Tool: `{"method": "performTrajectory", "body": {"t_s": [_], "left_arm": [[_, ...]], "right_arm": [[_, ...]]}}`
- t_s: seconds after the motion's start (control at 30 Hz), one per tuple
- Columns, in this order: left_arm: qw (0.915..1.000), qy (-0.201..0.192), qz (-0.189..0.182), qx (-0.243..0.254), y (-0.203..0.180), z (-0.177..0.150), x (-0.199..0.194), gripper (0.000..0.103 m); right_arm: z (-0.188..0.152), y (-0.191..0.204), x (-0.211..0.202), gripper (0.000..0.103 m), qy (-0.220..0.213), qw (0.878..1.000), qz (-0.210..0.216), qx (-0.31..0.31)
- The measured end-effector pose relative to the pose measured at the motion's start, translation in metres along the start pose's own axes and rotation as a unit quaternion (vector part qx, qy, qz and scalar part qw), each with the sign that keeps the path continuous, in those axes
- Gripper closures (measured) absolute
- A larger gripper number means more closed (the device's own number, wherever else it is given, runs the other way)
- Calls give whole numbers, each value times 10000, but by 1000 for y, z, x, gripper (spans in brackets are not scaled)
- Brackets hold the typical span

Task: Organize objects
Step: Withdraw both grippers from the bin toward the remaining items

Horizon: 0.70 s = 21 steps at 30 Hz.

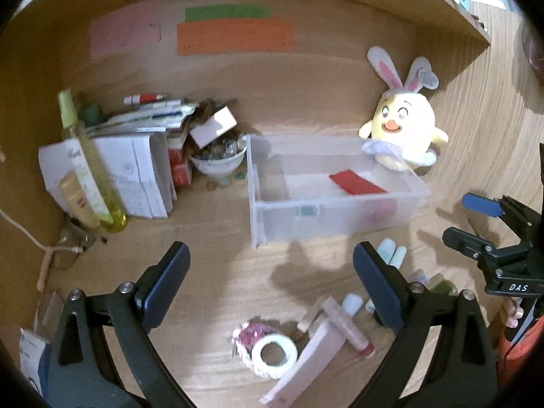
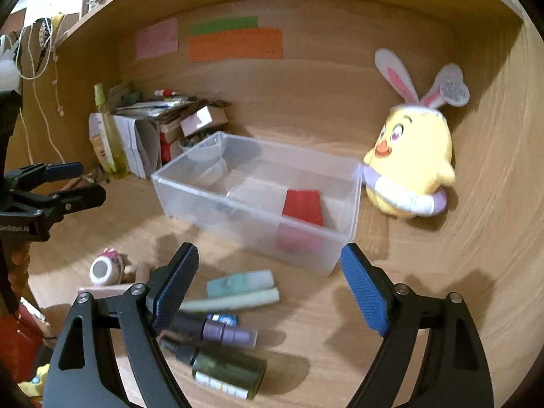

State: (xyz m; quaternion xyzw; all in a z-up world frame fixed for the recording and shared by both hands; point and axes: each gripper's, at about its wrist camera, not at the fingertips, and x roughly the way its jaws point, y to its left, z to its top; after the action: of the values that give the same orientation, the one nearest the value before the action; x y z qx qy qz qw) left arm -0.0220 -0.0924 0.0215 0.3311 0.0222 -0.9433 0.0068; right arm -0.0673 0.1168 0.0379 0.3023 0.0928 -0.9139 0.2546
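So over at the left edge of the worktop (image 2: 391, 306) there's the usual pile: a tall yellow-green bottle (image 1: 88, 170) leaning on a stack of white booklets (image 1: 136, 170), and a white bowl (image 1: 217, 163) of odds and ends just beside them, all against the back wall. None of that looks like it's in play.

The left tool (image 1: 272, 285) is spread wide and holding nothing. It hangs over the front edge, with a roll of white tape (image 1: 275, 353), a pinkish flat box (image 1: 306, 363) and a pink tube (image 1: 350, 329) lying loose under it.

Middle of the worktop is the clear plastic bin (image 2: 190, 190), which I'd guess is where everything goes. It has dividers, and only a red card (image 2: 302, 207) sits in its right-hand compartment so far, so my read is the sorting has barely begun.

The right tool (image 2: 268, 292) is also spread wide and empty. Below it, near the front edge, are a pale green tube (image 2: 241, 282), a cream stick (image 2: 234, 301) touching it, a purple pen-like thing (image 2: 224, 331) and a dark green bottle (image 2: 227, 370).

The yellow chick plush (image 2: 411, 170) with bunny ears stands at the bin's right end.

Seems like we're between picks. The next move probably needs one tool lowered onto a single item, jaws straddling it across its narrow side. The tubes lie close together, so grabbing two is the risk.
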Motion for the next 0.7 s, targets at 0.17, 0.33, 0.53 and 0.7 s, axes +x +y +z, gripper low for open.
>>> {"method": "performTrajectory", "body": {"t_s": [0.17, 0.33, 0.53, 0.7], "left_arm": [[9999, 163, 44, -35, 0, -17, 1, 5], [9995, 316, 92, -32, 0, -35, 3, 5], [9989, 376, 93, -245, 4, -56, 4, 6], [9986, 452, 40, -268, 1, -67, 3, 26]], "right_arm": [[-22, 3, 0, 19, 198, 9995, 176, 197], [-42, 11, 2, 19, 354, 9989, 158, 251], [-58, 14, 4, 19, 513, 9978, 200, 371], [-69, 15, 5, 19, 596, 9972, 170, 410]]}}
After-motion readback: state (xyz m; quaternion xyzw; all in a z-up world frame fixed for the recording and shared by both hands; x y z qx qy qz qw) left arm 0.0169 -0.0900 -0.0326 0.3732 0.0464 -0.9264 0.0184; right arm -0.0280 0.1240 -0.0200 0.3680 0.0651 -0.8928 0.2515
